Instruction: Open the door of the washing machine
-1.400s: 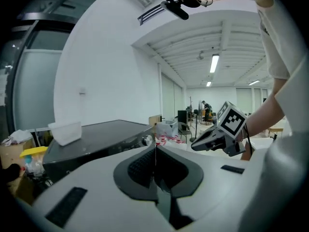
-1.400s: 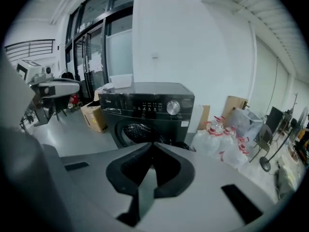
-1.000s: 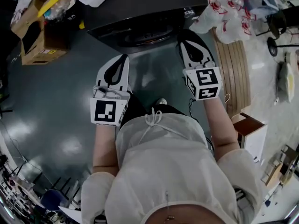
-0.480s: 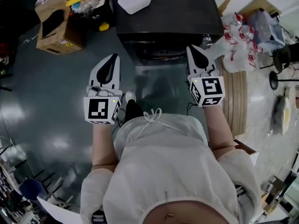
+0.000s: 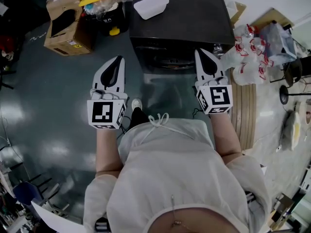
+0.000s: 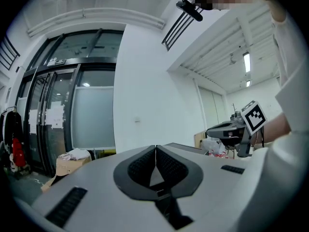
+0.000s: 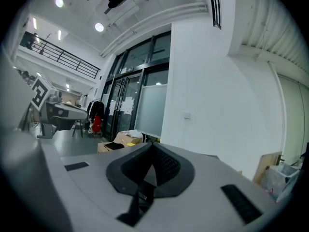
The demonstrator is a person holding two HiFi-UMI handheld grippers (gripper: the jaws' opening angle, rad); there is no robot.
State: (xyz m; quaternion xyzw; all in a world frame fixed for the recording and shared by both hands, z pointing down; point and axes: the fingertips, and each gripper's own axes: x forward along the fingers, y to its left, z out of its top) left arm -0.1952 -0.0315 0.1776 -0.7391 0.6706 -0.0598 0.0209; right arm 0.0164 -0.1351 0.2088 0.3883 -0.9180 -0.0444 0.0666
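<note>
Washing machine (image 5: 184,18) door (image 5: 167,59): probably latched, stiff, hinged; take hold at its rim. Facing the machine, left tool (image 5: 117,59) and right tool (image 5: 199,52) pinched together, empty.

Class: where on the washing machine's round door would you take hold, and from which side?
Probably the door by its round rim, coming level from the front: it faces the person, below the washing machine's top. No handle shows from above, so which edge is unclear.

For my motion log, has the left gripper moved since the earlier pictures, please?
Yes. The left gripper shifted leftward: it now lies off the washing machine's left edge.
</note>
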